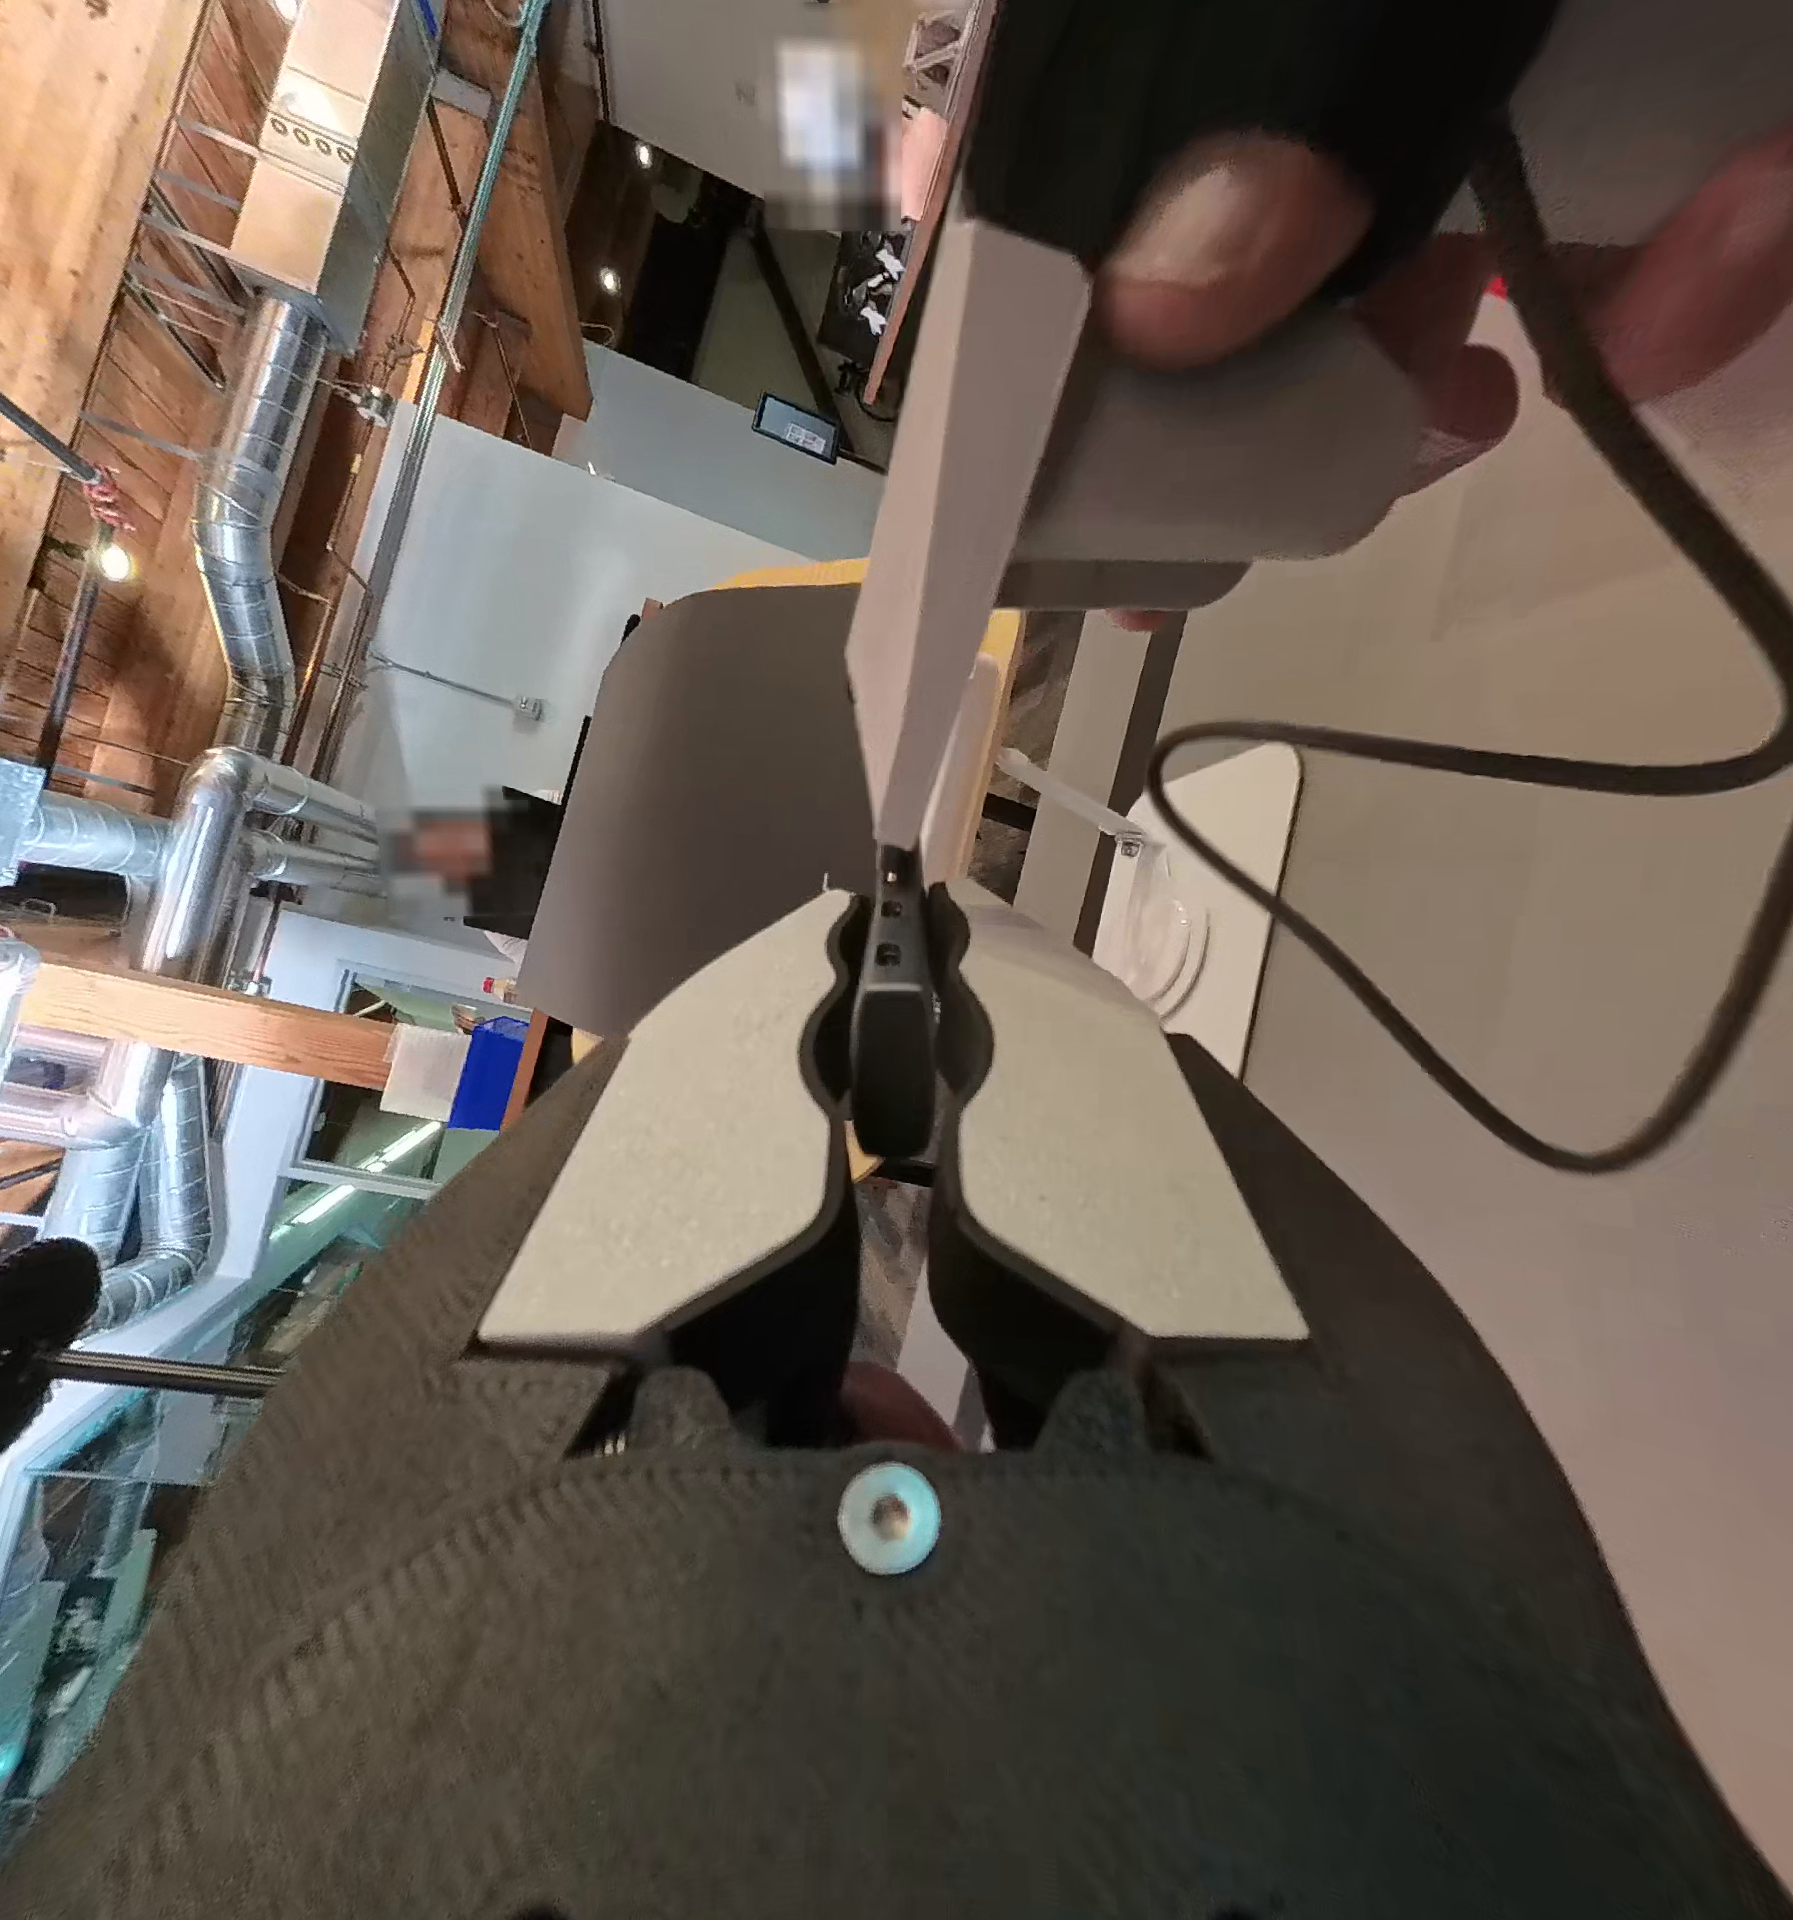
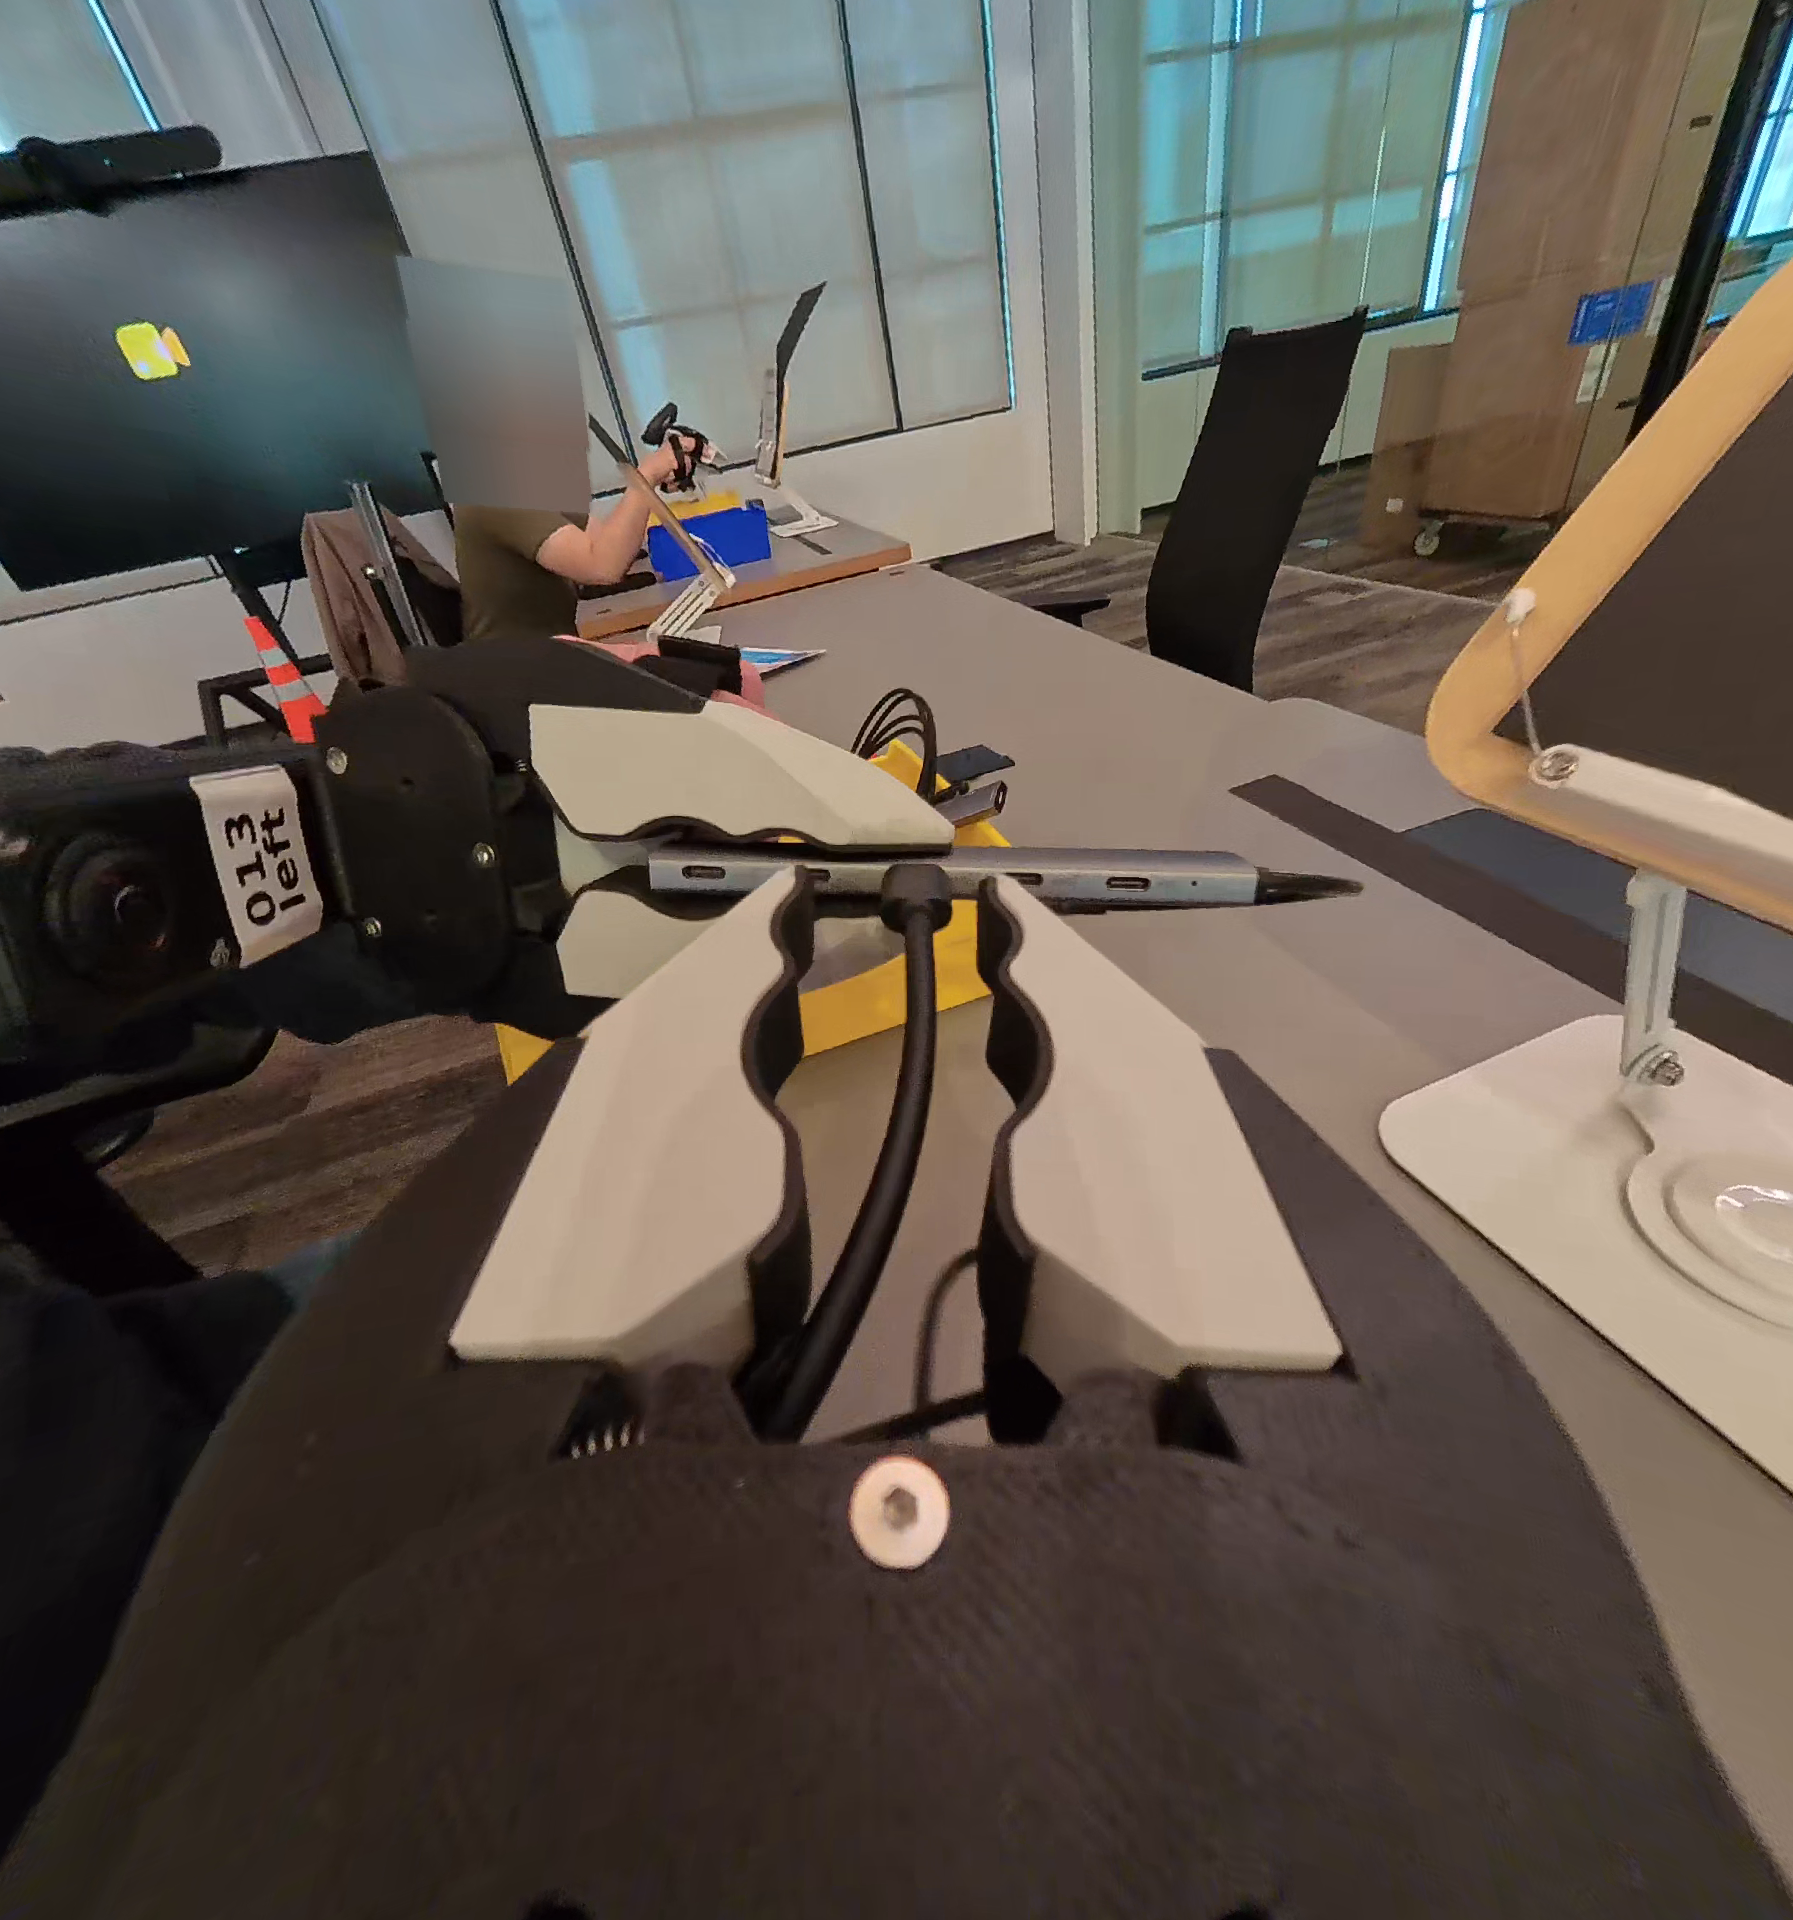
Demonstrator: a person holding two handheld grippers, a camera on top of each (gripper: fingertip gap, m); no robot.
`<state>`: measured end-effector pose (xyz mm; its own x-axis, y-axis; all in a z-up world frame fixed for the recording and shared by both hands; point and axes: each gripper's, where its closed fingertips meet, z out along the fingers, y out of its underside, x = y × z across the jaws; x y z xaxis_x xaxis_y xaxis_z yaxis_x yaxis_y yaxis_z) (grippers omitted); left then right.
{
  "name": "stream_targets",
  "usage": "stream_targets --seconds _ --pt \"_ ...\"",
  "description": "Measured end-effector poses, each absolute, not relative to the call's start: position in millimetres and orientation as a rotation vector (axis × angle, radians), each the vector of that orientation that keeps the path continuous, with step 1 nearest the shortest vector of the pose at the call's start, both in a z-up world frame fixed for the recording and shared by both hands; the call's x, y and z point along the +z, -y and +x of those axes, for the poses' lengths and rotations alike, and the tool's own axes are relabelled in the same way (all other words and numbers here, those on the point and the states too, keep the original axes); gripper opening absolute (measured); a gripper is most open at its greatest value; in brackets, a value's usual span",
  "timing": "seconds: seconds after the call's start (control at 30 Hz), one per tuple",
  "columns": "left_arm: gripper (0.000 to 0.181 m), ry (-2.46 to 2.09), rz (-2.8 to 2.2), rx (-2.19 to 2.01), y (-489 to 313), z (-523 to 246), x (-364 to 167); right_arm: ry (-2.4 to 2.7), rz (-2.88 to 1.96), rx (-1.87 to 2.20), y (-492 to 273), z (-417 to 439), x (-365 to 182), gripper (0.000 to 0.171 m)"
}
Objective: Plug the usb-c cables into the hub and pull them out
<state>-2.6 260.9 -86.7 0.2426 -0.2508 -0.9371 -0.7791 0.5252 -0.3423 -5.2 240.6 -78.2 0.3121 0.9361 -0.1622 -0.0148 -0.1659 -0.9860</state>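
In the right wrist view, a slim grey hub (image 2: 1131,873) is held level above the table. My left gripper (image 2: 767,868) comes in from the left and is shut on the hub's left part, one finger above and one below. A black USB-C cable (image 2: 907,1091) runs up between my right gripper's fingers, and its plug (image 2: 913,888) sits in a port on the hub's side. My right gripper (image 2: 892,888) is open, with a gap on either side of the plug. In the left wrist view, the left gripper (image 1: 892,925) clamps the hub (image 1: 887,1049) end-on, and the cable (image 1: 1391,769) loops to the right.
A yellow bin (image 2: 871,997) with more cables sits just behind the hub on the grey table (image 2: 1235,1039). A white stand base (image 2: 1494,1143) with a tan-framed panel stands at the right. A black chair (image 2: 1245,499), a monitor (image 2: 144,364) and a seated person are farther back. My two grippers' fingertips are within a few centimetres of each other.
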Motion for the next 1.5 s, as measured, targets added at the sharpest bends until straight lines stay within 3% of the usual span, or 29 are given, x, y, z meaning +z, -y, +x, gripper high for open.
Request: stream_targets --seconds 0.2,0.4,1.13,1.33,1.5 --pt "0.010 -1.328 -0.984 0.462 -258.3 1.2 -87.2 0.875 -1.490 1.055 -243.3 -6.4 -80.9 0.013" --pt "0.010 -1.326 -0.974 0.443 -258.7 2.0 -86.6 0.863 -1.483 1.034 -245.7 -5.3 -79.4 0.010" --pt "0.011 -1.315 -1.031 0.293 -256.8 2.0 -91.9 0.819 -1.447 0.921 -242.1 -4.3 -83.6 0.009" --pt "0.011 -1.343 -1.008 0.313 -251.9 2.8 -94.6 0.840 -1.455 1.076 -238.1 -3.0 -86.4 0.009" --pt "0.010 -1.311 -1.076 0.273 -259.4 -0.7 -97.5 0.831 -1.462 0.804 -244.3 -5.6 -87.3 0.009"
